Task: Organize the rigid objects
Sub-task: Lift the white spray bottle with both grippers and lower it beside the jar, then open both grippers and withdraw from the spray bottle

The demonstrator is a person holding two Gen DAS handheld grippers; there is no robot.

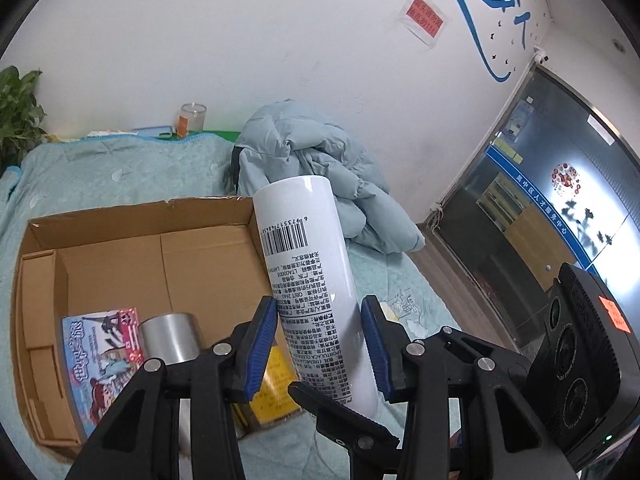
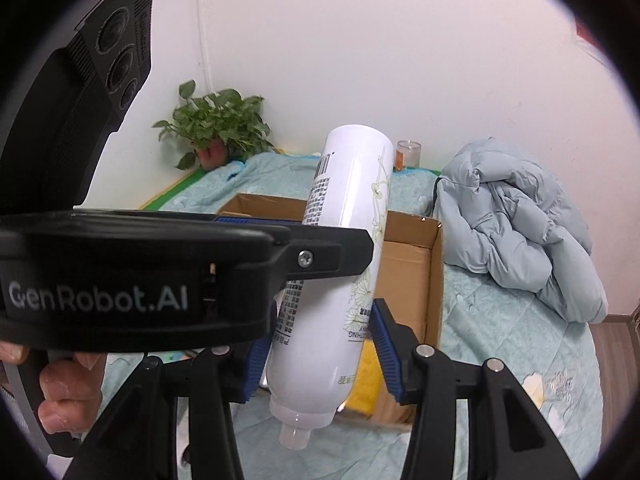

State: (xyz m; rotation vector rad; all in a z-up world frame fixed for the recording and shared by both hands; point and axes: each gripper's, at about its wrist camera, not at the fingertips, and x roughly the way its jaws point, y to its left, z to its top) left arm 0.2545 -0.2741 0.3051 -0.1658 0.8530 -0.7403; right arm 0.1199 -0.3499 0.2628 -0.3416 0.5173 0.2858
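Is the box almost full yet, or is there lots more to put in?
Not full. The box already holds a book, a silver roll and a yellow item. Both grippers hold the white bottle above it. It still needs putting in.

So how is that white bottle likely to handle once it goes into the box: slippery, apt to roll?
The white bottle looks glossy and smooth, so it may slip between the blue pads. It is a round, rigid-looking cylinder, so laid in the cardboard box it would probably roll until it meets a wall. Stood on its narrow nozzle end, it would likely tip.
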